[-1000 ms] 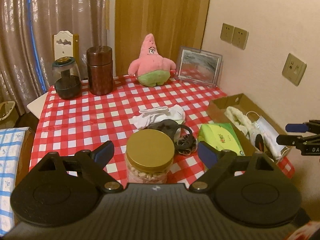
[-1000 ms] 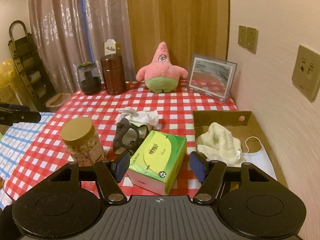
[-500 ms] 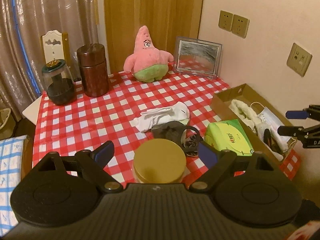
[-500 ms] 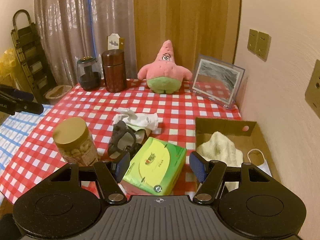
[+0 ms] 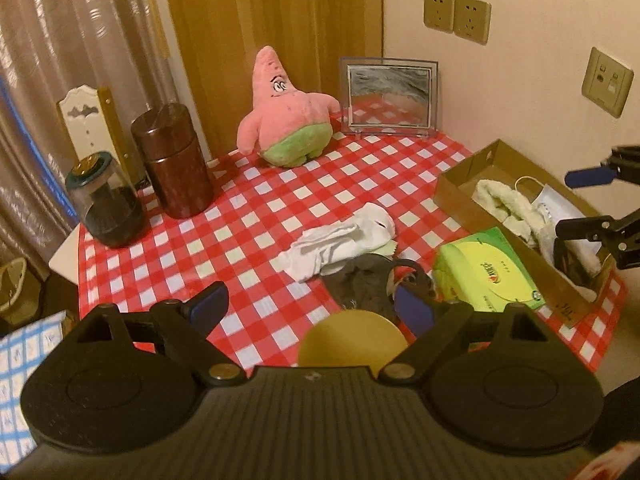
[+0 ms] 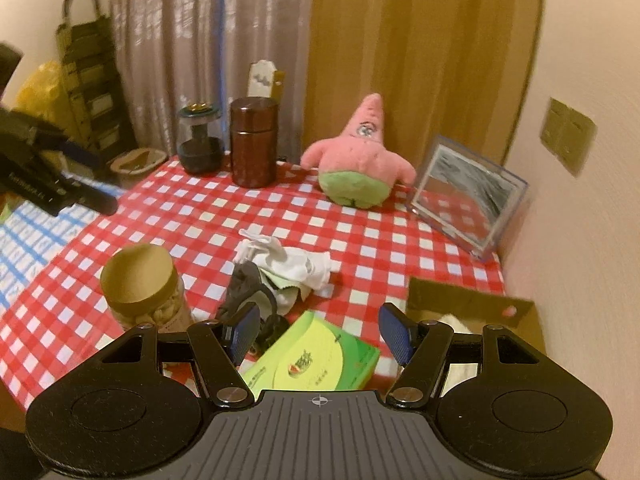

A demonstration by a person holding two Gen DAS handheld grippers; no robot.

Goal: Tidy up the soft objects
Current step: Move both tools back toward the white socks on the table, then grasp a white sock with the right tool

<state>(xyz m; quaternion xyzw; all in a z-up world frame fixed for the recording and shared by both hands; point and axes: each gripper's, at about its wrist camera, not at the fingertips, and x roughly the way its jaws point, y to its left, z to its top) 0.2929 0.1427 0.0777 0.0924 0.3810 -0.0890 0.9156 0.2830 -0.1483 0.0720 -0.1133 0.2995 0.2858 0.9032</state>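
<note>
I see the white sock [image 5: 340,246] lying crumpled mid-table on the red checked cloth [image 5: 248,216], its edge overlapping a dark grey garment [image 5: 362,286] beside the green tissue pack [image 5: 486,270]. My left gripper [image 5: 312,308] and right gripper [image 6: 320,330] both hang above the table, jaws apart, holding nothing.

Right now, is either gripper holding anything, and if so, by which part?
Nothing is held. The left gripper stands open above the gold-lidded plastic jar, and the right gripper is open over the green tissue pack, with neither touching its pads.
</note>
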